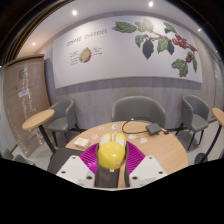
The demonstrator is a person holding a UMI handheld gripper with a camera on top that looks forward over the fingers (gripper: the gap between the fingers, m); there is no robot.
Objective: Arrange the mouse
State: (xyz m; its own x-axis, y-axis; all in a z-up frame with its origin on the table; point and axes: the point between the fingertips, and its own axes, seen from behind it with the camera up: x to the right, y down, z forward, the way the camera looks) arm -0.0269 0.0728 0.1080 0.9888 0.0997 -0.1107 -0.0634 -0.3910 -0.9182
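Note:
A yellow mouse (112,151) sits between my two fingers, pressed by the magenta pads (91,156) on both sides. My gripper (112,158) is shut on it and holds it above a round wooden table (165,150). The mouse's front end points away toward the table's middle. A black mat or surface (108,177) shows just below the mouse between the fingers.
Papers or cards (88,139) and small items (131,128) lie on the table. Grey chairs (134,108) stand around it, with another at the left (62,112) and right (196,112). A small round side table (38,118) is at the left. A wall with a plant mural is behind.

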